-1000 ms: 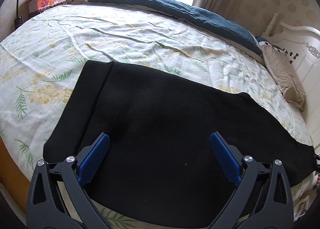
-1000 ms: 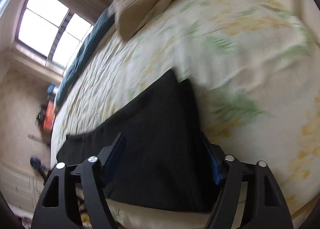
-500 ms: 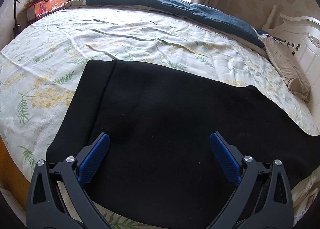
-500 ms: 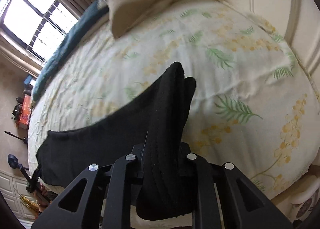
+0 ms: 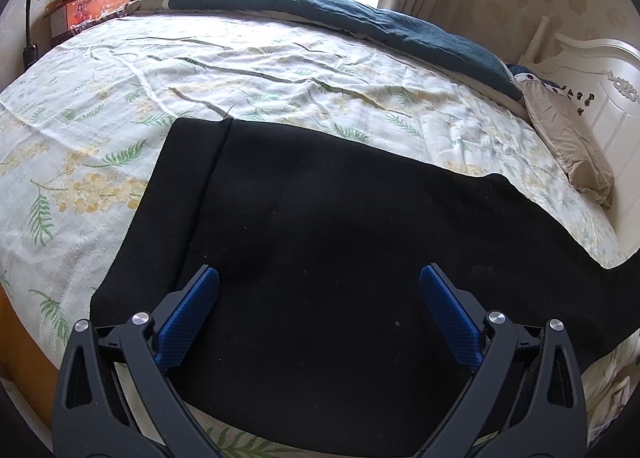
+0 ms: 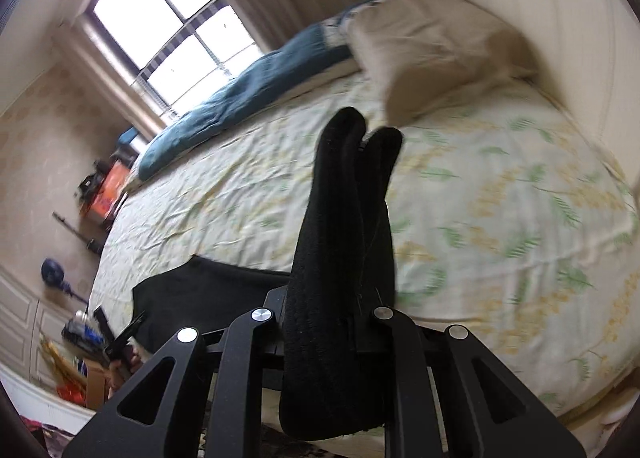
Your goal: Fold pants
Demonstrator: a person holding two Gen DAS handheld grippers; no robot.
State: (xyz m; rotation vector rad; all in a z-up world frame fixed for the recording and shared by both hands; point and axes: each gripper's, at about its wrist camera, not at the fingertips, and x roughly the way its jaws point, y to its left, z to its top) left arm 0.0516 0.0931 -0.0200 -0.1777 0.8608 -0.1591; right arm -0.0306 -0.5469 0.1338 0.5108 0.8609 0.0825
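Note:
Black pants (image 5: 320, 242) lie flat across the near side of a bed with a floral sheet (image 5: 248, 70). My left gripper (image 5: 319, 294) is open, its blue pads (image 5: 188, 314) spread over the pants near the bed's front edge, not gripping. My right gripper (image 6: 340, 322) is shut on the leg end of the pants (image 6: 344, 218), which stands up bunched between the fingers, lifted above the sheet (image 6: 500, 198). The rest of the pants (image 6: 208, 290) trails down to the left.
A dark teal duvet (image 5: 360, 22) lies along the far side under the window. A beige pillow (image 5: 568, 142) rests by the white headboard (image 5: 600, 70). A red box (image 5: 96, 10) and clutter stand at the far left.
My right gripper closed on the pant leg end and has raised it off the bed, tilting upward. My left gripper stayed open over the pants, shifting slightly.

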